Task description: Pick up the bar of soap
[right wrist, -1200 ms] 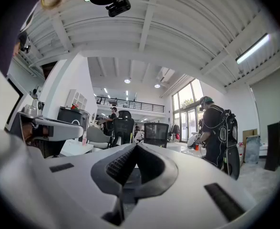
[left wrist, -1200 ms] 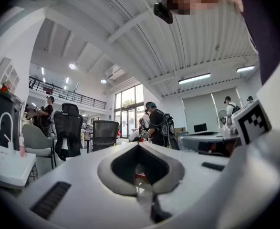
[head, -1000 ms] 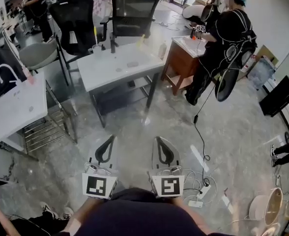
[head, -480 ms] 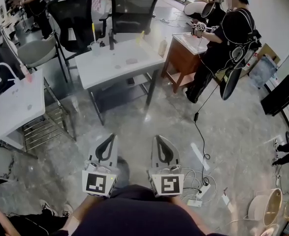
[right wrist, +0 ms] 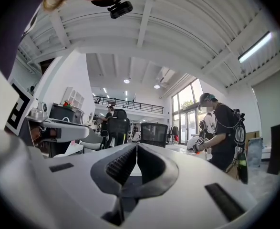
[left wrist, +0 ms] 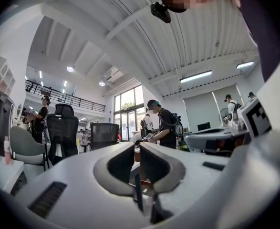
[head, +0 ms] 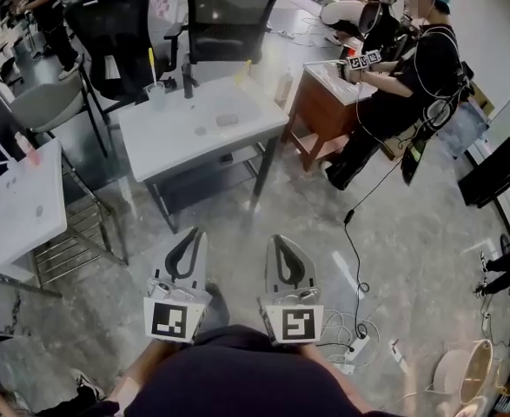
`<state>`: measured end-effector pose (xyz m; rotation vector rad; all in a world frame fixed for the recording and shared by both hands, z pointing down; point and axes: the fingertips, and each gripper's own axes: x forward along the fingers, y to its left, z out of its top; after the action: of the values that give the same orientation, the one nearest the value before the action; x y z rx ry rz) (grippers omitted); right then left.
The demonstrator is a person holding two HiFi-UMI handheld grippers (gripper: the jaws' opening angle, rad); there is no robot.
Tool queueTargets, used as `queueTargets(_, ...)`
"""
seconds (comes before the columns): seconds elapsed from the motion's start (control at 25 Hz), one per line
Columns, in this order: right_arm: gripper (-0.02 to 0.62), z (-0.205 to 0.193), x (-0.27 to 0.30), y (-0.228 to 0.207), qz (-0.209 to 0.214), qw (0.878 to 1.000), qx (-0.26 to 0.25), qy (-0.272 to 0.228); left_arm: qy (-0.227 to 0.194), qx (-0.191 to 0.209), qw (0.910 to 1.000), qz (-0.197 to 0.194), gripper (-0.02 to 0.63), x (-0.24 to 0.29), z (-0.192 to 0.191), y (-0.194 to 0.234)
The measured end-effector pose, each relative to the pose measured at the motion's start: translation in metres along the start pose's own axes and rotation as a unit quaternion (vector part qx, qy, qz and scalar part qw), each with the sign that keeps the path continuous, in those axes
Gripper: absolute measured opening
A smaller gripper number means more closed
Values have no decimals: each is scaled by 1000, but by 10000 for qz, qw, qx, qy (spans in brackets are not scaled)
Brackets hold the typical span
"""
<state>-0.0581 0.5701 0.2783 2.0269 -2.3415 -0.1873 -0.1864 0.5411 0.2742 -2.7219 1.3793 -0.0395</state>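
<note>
The bar of soap is a small greyish block lying on a white table ahead in the head view. Both grippers are held level at waist height, well short of that table and over the floor. My left gripper has just been opening its jaws; a thin slit shows between the tips and nothing is in it. My right gripper has its tips touching and is empty. The soap does not show in either gripper view.
On the soap's table stand a cup with a yellow straw and a dark bottle. Black chairs stand behind it. A person works at a wooden cabinet on the right. Another white table is left; cables and a power strip lie on the floor.
The view has moved forward: the soap's table looks larger and sits further left. Both grippers were carried forward together, still side by side.
</note>
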Motion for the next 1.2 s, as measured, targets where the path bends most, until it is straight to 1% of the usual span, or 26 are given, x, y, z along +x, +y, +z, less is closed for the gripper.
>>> queueTargets(0.32,18,-6,121,-20,-78,9999,30,74,-54,37,9999,-142,30,107,1,69)
queueTargets(0.48,18,-12,174,-28,-87,9999,79,66,3,81,9997,-222,50,150,-5,97)
queueTargets(0.64,18,-15,217,-34,-248,9994,191,129,-11,60,9995,-306,64,184,-9,124)
queueTargets(0.76,18,-20,241,-29,-179,9997,139,100,-28,45,9993,-362,72,201,-16,142)
queueTargets(0.88,18,-24,252,-29,-196,9997,66,134,-86,1,9991,-417,78,215,-20,153)
queueTargets(1.04,18,-28,259,-34,-333,9991,18,271,-113,35,9982,-595,95,226,-23,155)
queueTargets(1.2,18,-24,268,-36,-312,9993,-51,210,-133,-4,9977,-665,111,234,-24,158)
